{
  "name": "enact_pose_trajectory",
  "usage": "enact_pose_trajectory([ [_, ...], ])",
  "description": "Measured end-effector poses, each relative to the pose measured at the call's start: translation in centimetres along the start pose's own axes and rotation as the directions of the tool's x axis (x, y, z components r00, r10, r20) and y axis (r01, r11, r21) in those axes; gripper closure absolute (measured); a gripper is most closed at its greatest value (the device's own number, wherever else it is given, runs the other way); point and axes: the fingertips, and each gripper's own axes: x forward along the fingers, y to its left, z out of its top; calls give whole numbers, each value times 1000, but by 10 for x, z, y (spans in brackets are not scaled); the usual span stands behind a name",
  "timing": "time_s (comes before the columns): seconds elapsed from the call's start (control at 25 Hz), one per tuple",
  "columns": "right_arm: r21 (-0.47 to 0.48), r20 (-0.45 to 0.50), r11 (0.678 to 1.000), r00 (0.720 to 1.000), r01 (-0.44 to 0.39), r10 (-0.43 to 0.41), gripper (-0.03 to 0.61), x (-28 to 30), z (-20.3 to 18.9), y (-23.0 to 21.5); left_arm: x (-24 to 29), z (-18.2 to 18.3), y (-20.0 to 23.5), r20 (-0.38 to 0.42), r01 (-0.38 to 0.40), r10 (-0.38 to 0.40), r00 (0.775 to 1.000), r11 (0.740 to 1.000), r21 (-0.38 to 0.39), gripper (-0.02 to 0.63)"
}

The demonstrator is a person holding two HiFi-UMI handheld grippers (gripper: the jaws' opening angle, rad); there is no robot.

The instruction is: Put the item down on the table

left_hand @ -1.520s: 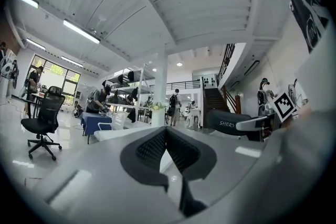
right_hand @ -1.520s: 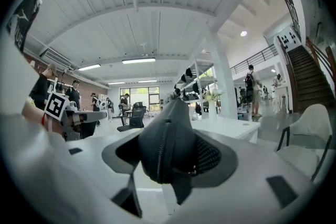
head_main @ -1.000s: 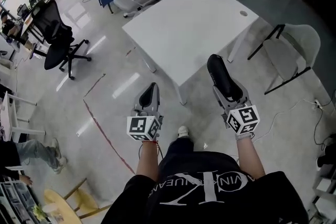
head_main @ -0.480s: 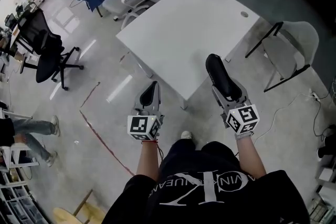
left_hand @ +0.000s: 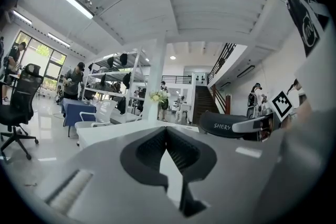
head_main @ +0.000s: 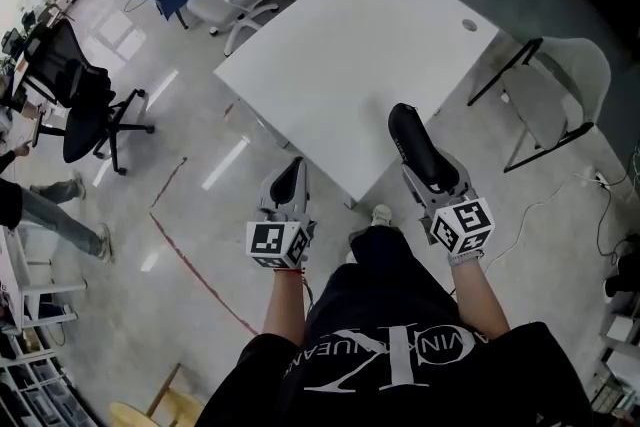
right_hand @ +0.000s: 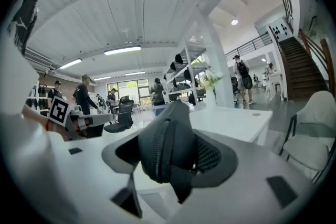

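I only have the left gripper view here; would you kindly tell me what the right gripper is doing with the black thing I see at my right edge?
Observer: The right gripper is shut on it. It is a black zippered case, with the zip running along its length between the jaws.
Operator: Thank you. Is it over the table?
Observer: In the head view the case overlaps the near corner of the white table, but I cannot judge its height above the top from there.
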Motion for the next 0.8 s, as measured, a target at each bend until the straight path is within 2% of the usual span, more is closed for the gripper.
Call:
enact_pose_trajectory([
  [0.6, -9, 2, 996, 996, -93, 93, 314, 111, 24, -58, 93, 16, 48, 11, -58, 58, 998, 998, 35, 603],
  [0.8, -9, -23, 993, 993, -116, 116, 314, 142, 24, -75, 120, 13, 65, 2, -87, 87, 996, 996, 22, 603],
])
